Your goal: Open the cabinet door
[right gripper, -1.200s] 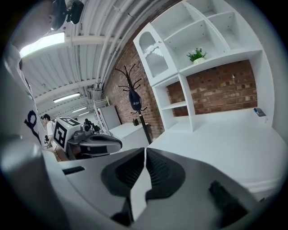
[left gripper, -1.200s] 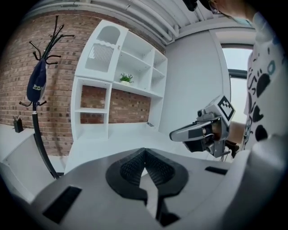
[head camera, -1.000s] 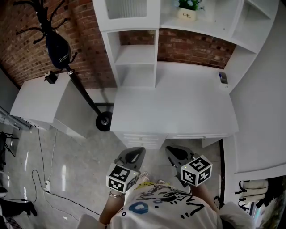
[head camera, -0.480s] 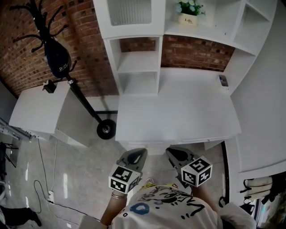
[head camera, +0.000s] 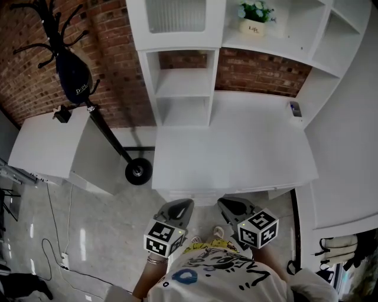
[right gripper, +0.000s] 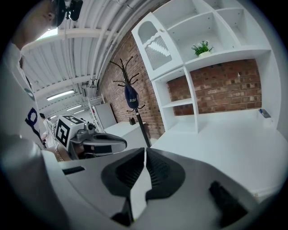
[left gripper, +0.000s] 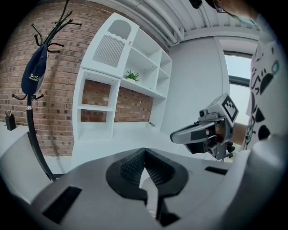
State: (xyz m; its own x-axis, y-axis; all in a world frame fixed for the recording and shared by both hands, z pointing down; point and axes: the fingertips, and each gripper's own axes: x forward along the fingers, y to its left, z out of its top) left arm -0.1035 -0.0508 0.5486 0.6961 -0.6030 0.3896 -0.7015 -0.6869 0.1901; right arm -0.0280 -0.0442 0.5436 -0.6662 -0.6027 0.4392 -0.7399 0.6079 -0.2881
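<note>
cabinet door (head camera: 176, 16) = white arched panel with ribbed insert, top-left of the shelf unit (head camera: 183, 82), above two open cubbies; shut, well apart from both claws

handling, my read: rigid framed panel on hinges, likely light, should swing not flex; ribbed insert looks like glass or acrylic, so treat as fragile and keep claw tips off it; painted frame probably slick, pinch may slip

grip point: no knob or handle visible in any view; can't tell which side carries the hinges; best bet is the lower edge or the free vertical stile, hook and pull rather than squeeze; confirm the hinge side up close first

left claw (head camera: 179, 206): jaws closed together, nothing between them; held low at the person's waist, just short of the surface's near edge
right claw (head camera: 228, 206): same, jaws together and empty, beside the left one

surface (head camera: 236, 147): white desk, nearly bare; one small dark device (head camera: 295, 109) at the back right corner; drawer fronts (head camera: 189, 193) under the near edge; door sits high and behind the surface, so it's a long reach over it

room: brick wall (head camera: 35, 71) behind; potted plant (head camera: 254, 15) on the upper shelf right of the door, not in the swing path as far as I can judge; coat stand (head camera: 53, 23) with dark bag (head camera: 75, 74) to the left; low white cabinet (head camera: 50, 141) beside it; cables (head camera: 56, 236) on the glossy floor at left, trip risk if stepping that way
</note>
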